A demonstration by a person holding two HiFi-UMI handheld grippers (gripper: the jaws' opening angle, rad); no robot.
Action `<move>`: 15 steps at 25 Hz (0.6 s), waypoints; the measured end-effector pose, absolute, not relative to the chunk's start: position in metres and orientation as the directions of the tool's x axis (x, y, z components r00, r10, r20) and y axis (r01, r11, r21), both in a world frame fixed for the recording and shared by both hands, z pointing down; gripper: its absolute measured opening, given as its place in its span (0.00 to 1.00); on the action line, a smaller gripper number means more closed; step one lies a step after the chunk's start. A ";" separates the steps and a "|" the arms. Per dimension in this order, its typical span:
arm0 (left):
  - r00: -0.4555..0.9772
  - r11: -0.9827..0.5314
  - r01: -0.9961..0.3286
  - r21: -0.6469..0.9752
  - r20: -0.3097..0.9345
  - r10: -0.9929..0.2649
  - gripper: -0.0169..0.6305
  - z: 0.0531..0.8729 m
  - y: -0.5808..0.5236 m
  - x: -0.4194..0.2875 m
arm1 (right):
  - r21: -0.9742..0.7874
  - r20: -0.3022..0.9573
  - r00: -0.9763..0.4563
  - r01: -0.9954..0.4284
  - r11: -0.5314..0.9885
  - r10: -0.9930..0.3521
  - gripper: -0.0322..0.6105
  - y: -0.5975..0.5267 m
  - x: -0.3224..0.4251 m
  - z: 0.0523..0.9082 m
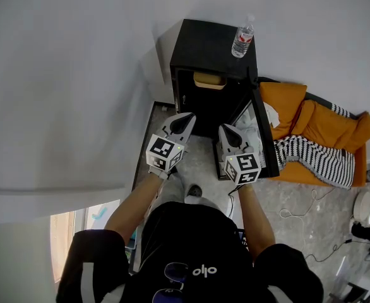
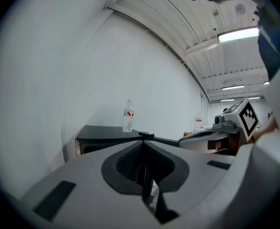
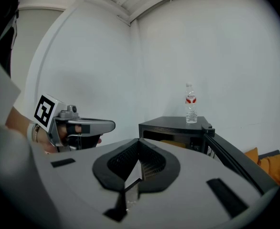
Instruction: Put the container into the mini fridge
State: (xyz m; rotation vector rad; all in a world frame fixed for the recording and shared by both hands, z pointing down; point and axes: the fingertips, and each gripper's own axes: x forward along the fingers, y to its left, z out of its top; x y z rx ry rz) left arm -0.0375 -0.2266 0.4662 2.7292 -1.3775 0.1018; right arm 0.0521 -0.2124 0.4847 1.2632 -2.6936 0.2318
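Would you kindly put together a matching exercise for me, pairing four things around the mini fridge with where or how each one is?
Things:
1. water bottle
2. tan container
3. fridge door
4. striped blanket

Places or states:
A. swung open
B. lying on the orange cushions
C. standing on top of the mini fridge
D. inside the mini fridge

Pairs: 1-C, 2-D, 3-A, 4-B.
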 end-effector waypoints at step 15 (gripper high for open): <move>0.596 -0.595 -0.802 0.051 0.109 -0.795 0.04 0.471 -0.235 -0.029 | -0.078 0.217 -0.627 -0.775 0.627 -0.748 0.06 -0.221 0.061 0.490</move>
